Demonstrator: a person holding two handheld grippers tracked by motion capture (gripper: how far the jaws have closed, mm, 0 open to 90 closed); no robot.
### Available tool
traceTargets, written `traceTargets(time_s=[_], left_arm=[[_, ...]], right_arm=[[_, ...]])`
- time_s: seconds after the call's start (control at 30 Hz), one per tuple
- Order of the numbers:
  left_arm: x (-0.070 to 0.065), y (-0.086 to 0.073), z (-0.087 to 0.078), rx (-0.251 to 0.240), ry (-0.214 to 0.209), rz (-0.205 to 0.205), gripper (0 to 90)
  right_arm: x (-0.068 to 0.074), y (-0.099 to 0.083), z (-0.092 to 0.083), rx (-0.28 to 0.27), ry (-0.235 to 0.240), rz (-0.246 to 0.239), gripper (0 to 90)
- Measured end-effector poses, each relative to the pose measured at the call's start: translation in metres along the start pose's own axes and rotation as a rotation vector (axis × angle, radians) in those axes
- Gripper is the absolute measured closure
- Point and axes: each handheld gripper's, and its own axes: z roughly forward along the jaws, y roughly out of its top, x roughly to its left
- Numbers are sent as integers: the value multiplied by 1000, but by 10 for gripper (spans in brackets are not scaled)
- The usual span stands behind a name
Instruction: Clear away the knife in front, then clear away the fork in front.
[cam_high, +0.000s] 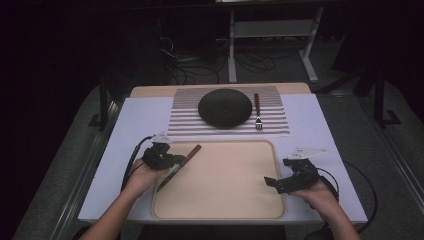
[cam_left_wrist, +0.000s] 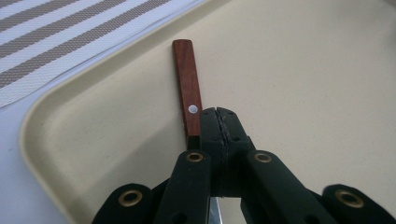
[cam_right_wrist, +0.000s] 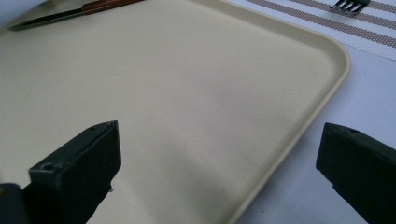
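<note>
A knife (cam_high: 179, 167) with a reddish wooden handle (cam_left_wrist: 187, 79) lies slantwise at the left end of the cream tray (cam_high: 225, 200). My left gripper (cam_high: 176, 160) lies low over it, jaws pressed together with no gap at the tips (cam_left_wrist: 218, 114). The handle runs out from under the left jaw, and a bit of blade (cam_left_wrist: 215, 211) shows beneath the linkage. Whether the jaws pinch the knife I cannot tell. My right gripper (cam_high: 276, 171) hovers at the tray's right rim, jaws wide apart (cam_right_wrist: 219, 154) with nothing between them.
Beyond the tray a striped placemat (cam_high: 182, 122) carries a dark round plate (cam_high: 225, 107) and, to its right, a fork (cam_high: 257, 112) with a reddish handle. White table surface (cam_high: 325, 150) flanks the tray. Cables trail from both grippers.
</note>
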Motion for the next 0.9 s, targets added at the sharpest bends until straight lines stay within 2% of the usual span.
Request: traceTargets(time_s=[0.03,0.23,0.4,0.9], left_arm=[[-1,1,4,8,-10,15,900],[-2,3,16,22,-19,41,900],[-2,3,25,40,-18,44,900],[8,-3,20,48,-5,5,900]], right_arm=[[0,0,0,2,-1,-1,0],[0,0,0,1,0,0,0],[0,0,0,0,2,1,0],[1,1,0,3,2,-1,0]])
